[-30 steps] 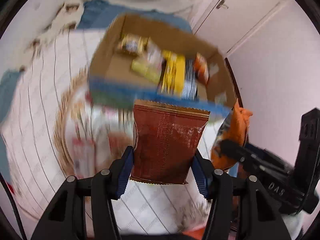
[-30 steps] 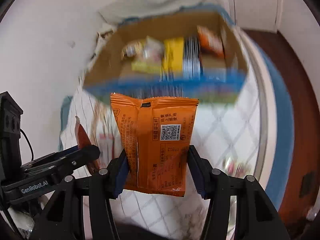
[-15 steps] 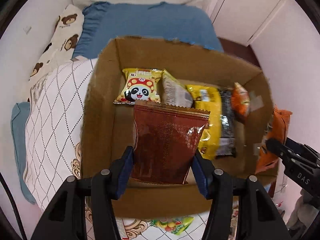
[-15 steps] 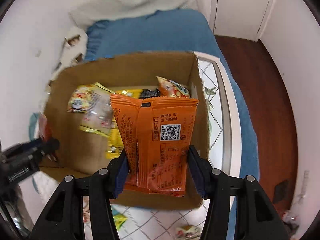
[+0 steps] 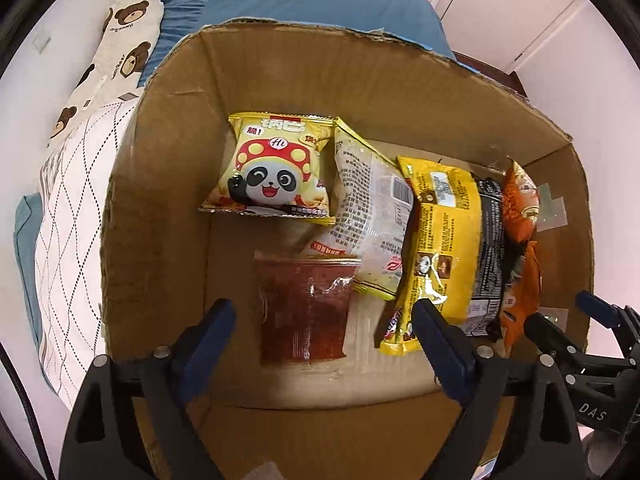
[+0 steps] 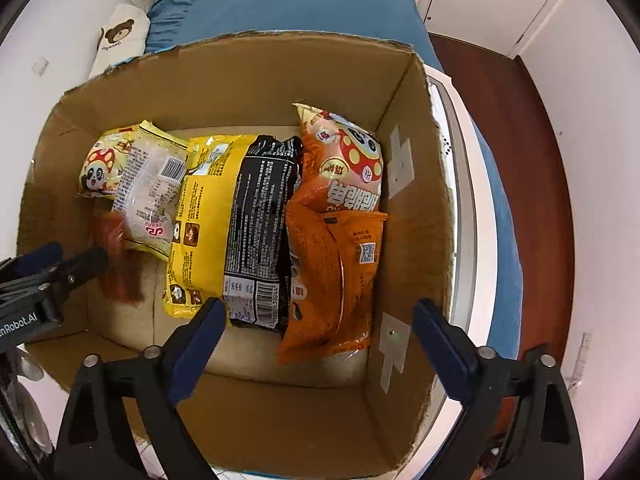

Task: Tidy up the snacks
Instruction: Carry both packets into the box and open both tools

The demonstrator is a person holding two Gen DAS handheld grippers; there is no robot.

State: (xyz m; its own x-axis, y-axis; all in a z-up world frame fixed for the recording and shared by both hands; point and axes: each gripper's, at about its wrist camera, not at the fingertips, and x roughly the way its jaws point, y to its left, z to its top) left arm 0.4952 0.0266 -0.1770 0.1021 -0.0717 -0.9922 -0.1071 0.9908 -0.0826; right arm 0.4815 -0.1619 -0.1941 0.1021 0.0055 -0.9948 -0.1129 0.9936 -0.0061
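Brown cardboard walls fill both of your views — the cardboard box [image 5: 168,184] sits on the bed, and both tongs point down into it. Your left tongs [image 5: 324,344] have just been opening and now stand wide; the dark red packet [image 5: 304,312] lies blurred below and between the blue pads, touching neither. Your right tongs [image 6: 316,336] have likewise just spread wide, and the orange packet [image 6: 332,280] rests at the right end of the box, free of the pads, its upper edge overlapping the orange panda bag [image 6: 344,160]. Beside it lie the black packet [image 6: 260,232], the yellow packet [image 6: 204,220], a clear packet [image 5: 372,208] and the yellow panda bag [image 5: 276,168] — all on the box floor. A bear-print pillow [image 5: 120,56] lies beyond the box's left corner.
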